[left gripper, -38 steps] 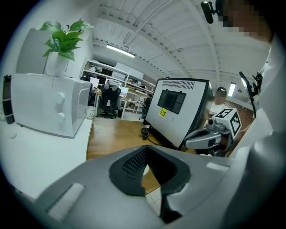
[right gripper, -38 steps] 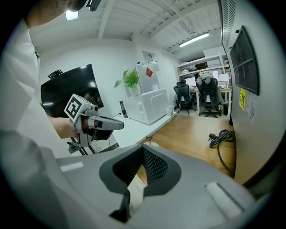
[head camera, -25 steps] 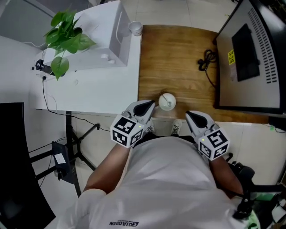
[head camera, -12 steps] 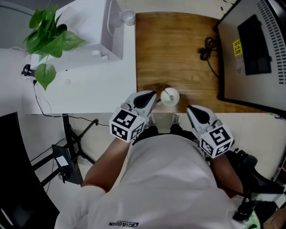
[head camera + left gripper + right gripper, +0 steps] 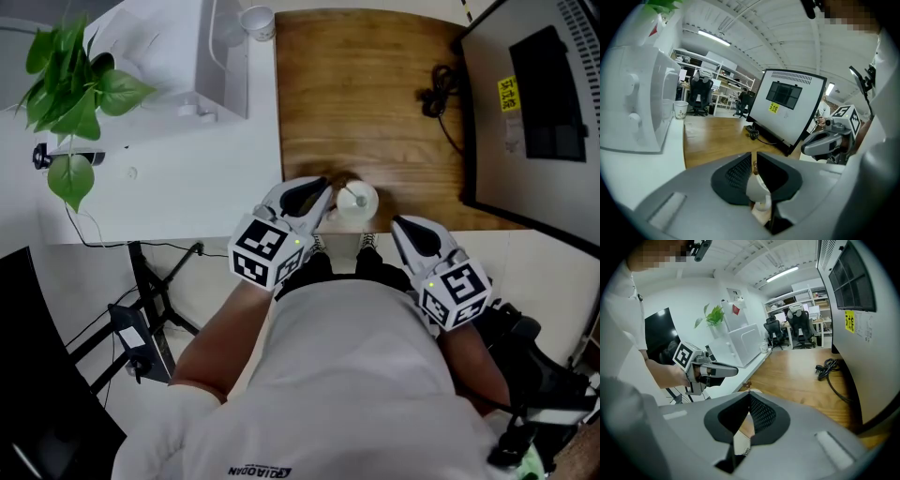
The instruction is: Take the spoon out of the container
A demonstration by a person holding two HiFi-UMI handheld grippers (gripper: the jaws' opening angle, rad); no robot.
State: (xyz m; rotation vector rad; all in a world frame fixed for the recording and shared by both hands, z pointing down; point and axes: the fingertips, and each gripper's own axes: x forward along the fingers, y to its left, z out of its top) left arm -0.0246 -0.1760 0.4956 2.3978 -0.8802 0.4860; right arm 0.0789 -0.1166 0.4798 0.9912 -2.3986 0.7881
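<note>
A small white container [image 5: 357, 202] stands near the front edge of the wooden table [image 5: 375, 103]. A thin spoon handle [image 5: 361, 197] sticks up out of it. My left gripper [image 5: 325, 195] has its tips right beside the container's left side. Its jaws have just been opening to a narrow gap. In the left gripper view the white container [image 5: 757, 187] shows through that gap in my left gripper [image 5: 755, 157], and no pad presses on it. My right gripper [image 5: 401, 228] hovers just right of the container at the table's edge. In the right gripper view the right gripper's [image 5: 749, 393] tips meet, holding nothing.
A large dark cabinet [image 5: 534, 112] bounds the table's right side, with a coiled black cable [image 5: 441, 101] in front of it. To the left are a white desk with a white appliance [image 5: 187, 56], a paper cup [image 5: 256, 21] and a leafy plant [image 5: 75, 94].
My left gripper has moved forward and down until its tips are beside the container, and its jaws have parted slightly. My right gripper has sunk a little and stays near the table's edge.
</note>
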